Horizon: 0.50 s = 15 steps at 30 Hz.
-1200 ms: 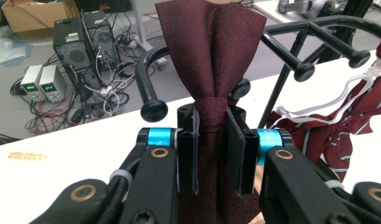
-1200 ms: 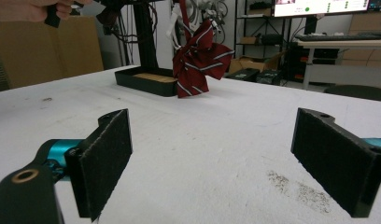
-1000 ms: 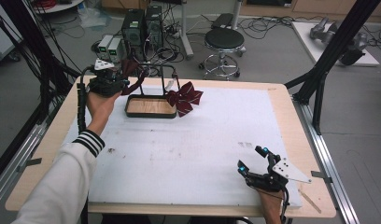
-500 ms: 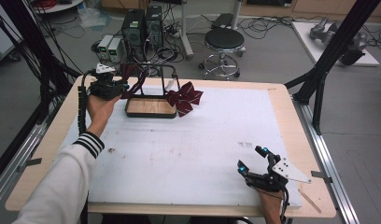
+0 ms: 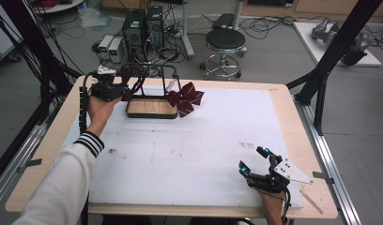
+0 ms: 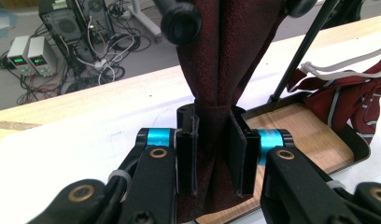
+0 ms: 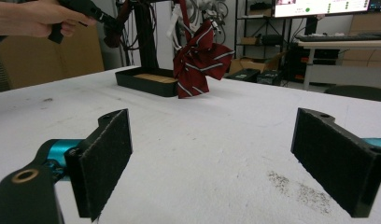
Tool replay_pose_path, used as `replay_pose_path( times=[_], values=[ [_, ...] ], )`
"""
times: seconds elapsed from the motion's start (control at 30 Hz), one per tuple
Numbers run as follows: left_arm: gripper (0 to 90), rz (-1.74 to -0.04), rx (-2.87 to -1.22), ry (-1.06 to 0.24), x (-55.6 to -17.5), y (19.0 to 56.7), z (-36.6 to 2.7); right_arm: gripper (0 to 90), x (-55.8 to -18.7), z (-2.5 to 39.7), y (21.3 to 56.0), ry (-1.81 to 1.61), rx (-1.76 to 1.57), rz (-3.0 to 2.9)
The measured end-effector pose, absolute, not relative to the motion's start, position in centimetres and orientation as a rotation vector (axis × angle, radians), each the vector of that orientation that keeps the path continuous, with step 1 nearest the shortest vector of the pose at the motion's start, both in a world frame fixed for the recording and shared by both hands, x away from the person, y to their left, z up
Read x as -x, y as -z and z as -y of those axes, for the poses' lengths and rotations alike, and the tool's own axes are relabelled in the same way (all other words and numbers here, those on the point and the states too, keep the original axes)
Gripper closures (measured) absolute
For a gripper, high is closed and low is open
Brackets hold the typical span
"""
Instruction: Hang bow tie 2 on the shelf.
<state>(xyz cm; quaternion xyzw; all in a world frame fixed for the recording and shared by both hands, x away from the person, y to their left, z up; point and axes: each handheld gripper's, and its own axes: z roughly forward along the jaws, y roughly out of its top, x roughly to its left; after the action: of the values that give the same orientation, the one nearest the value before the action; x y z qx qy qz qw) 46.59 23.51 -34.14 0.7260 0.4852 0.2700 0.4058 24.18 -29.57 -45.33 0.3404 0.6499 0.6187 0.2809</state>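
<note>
On the white table mat (image 5: 189,150), a black stand with a wooden tray base (image 5: 151,107) is sitting at the far left, a striped bow tie (image 5: 186,97) hanging just beside its right post. The left gripper (image 6: 215,154) is clamping a dark red cloth (image 6: 221,60) draped from the stand's rail, while the right gripper (image 5: 253,161) is resting well apart, jaws spread wide over bare mat

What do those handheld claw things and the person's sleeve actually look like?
Both are black, jointed claws with bright blue bands behind flat, dark padded jaws. The right gripper carries a grey three-cornered plate; the left gripper shows brass-coloured rivets. The white sleeve ends in a black-striped cuff.
</note>
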Motion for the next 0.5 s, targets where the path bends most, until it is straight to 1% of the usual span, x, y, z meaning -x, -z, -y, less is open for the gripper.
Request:
replay_pose_path(
  times=[0.27,0.37,0.43,0.5],
  values=[
    [74.7,-1.231,-1.850,-0.679,-46.96,34.60,-23.79,11.6,-24.07,29.56,45.34,-1.661,-0.918,-1.738],
    [73.3,-1.227,-1.854,-0.665,-47.00,34.78,-23.93,11.6,-24.06,29.57,45.35,-1.662,-0.911,-1.736],
    [68.0,-1.212,-1.844,-0.649,-47.04,34.83,-24.15,11.6,-24.06,29.58,45.35,-1.661,-0.912,-1.737],
    [58.1,-1.209,-1.845,-0.659,-47.03,34.86,-24.20,11.6,-24.00,29.58,45.36,-1.663,-0.914,-1.736]
  ],
)
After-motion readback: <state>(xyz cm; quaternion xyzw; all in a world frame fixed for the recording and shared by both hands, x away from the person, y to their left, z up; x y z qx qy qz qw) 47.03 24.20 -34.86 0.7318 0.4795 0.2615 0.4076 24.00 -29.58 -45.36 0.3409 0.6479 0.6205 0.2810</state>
